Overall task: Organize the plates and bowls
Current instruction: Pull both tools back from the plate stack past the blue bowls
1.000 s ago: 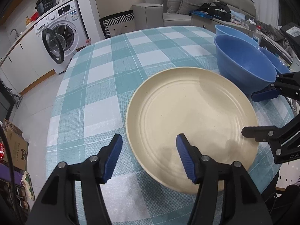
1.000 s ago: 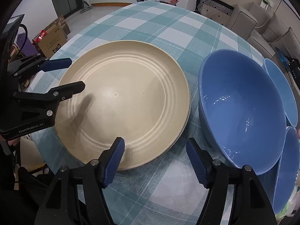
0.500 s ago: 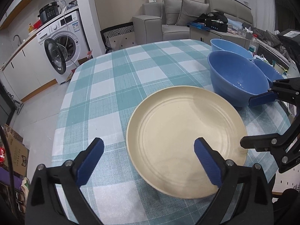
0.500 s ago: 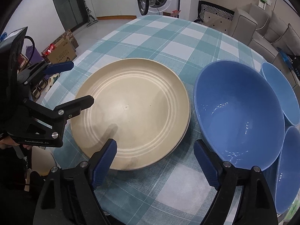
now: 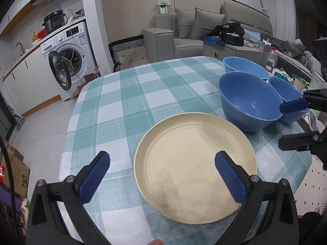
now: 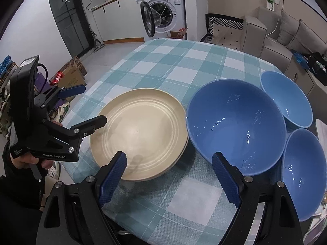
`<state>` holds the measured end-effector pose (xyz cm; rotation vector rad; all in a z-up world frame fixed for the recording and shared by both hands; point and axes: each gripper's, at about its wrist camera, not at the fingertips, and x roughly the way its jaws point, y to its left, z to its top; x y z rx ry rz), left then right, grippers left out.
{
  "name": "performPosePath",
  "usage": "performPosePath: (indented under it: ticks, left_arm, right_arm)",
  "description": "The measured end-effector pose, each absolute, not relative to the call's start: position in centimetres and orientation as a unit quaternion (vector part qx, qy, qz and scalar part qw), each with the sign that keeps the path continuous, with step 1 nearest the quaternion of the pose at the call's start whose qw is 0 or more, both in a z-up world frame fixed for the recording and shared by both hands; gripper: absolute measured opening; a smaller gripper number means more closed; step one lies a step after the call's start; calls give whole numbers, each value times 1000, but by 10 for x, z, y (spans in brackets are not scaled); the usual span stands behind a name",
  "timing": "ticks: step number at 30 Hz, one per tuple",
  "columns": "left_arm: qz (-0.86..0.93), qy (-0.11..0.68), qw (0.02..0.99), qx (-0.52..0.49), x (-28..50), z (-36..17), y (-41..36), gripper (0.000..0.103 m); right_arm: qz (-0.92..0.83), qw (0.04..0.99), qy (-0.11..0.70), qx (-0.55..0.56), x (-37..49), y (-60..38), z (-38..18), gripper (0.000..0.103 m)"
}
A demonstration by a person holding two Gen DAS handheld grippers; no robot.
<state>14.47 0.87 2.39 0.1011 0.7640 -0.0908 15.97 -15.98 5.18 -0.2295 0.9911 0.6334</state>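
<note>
Jaws of the left gripper (image 5: 161, 175) are spread wide and nothing is held; the cream plate (image 5: 194, 167) is seen just ahead, between and beyond the pads. The right gripper (image 6: 169, 175) is likewise held wide and empty, with the plate ahead to its left and the large blue bowl (image 6: 235, 126) ahead to its right on the checked tablecloth (image 6: 184, 61). Two smaller blue bowls (image 6: 286, 100) are placed just beyond the large one.

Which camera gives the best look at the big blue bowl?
The right wrist view: the big blue bowl shows its whole rim and inside. The left wrist view shows it smaller, its far-right rim crossed by a tong.
</note>
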Motion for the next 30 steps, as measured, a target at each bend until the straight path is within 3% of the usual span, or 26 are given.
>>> performPosePath:
  ticks: [30]
  left_arm:
    - [-100,346,932,48,204,66,-51,103]
  right_arm:
    - [209,878,429,-39,185,-280,101,87]
